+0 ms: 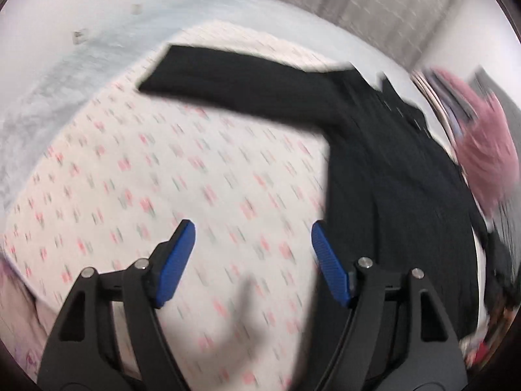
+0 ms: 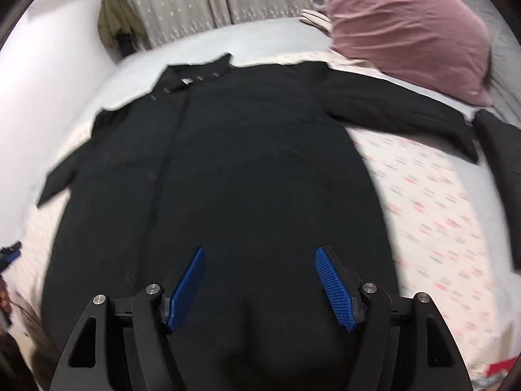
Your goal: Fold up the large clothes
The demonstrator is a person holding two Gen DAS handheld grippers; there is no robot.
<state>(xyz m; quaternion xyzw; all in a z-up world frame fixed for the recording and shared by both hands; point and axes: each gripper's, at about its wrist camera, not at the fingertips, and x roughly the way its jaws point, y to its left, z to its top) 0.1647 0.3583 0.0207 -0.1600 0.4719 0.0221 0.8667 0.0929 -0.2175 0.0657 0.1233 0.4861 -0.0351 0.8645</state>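
Coat (image 2: 247, 169) whole only in right view; left gripper (image 1: 253, 231), right gripper (image 2: 260, 257) both released.

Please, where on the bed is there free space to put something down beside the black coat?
Free: the patterned sheet between the coat's outstretched sleeve and the blue-grey blanket, and the sheet strip under the other sleeve. Crowded: the corner with the pink pillow and a dark folded item.

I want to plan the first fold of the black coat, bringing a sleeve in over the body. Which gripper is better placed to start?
Probably the left gripper: open, over the bedsheet with the coat's sleeve stretched ahead. The right gripper, also open, hangs over the coat's body.
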